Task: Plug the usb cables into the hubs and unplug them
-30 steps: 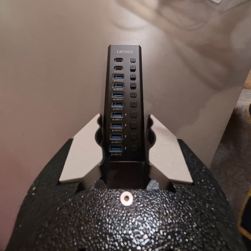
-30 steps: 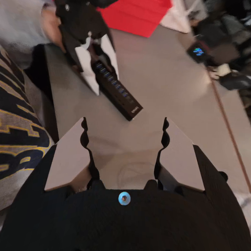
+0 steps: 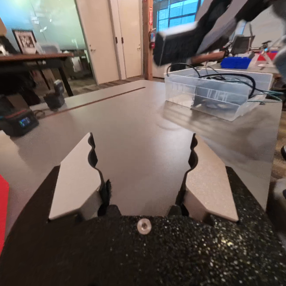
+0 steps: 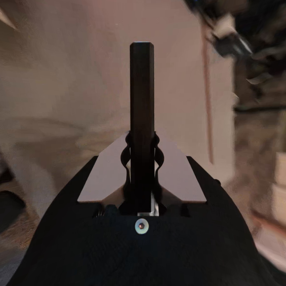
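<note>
Now right gripper (image 4: 142,136) clamps the hub (image 4: 142,99); left gripper (image 3: 142,137) gapes.

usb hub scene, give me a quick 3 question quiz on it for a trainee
1. True or false: the left gripper is shut on the usb hub.
2. Which gripper holds the hub? A left, B right, C neither.
3. Fill in: the black cables lie in the clear plastic ____.

Key: 1 false, its fingers stand apart with nothing between them. 2 B, the right gripper. 3 bin.
</note>
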`<state>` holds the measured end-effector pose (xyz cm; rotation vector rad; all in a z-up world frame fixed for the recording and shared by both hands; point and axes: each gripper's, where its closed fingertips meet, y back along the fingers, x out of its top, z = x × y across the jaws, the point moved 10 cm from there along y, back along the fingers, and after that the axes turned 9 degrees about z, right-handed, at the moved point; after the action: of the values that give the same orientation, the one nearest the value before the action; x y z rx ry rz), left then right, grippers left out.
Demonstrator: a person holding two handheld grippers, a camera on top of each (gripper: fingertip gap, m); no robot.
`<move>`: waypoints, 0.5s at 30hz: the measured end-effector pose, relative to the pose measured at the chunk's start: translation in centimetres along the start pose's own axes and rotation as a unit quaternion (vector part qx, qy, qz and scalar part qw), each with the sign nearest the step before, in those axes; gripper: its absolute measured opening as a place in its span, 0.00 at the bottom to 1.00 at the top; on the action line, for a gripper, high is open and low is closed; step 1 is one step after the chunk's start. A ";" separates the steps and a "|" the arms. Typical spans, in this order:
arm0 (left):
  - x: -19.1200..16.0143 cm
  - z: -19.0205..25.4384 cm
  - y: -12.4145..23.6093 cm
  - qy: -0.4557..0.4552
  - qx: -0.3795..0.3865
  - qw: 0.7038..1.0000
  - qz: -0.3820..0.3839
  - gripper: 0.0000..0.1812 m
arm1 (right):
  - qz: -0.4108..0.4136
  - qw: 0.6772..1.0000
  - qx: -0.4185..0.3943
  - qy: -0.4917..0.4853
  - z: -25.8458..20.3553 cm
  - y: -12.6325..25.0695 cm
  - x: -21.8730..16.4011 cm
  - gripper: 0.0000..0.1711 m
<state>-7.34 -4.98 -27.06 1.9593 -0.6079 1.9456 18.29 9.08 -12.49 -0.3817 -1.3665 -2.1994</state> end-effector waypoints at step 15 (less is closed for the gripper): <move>-0.5 -0.6 -0.4 0.034 0.011 0.999 0.025 0.61 | -0.247 0.953 -0.012 -0.173 10.1 -1.6 -21.3 0.16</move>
<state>-7.68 -4.27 -27.52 1.9000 -0.6268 2.0469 34.63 24.57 -19.59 -0.4962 -1.7779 -2.6465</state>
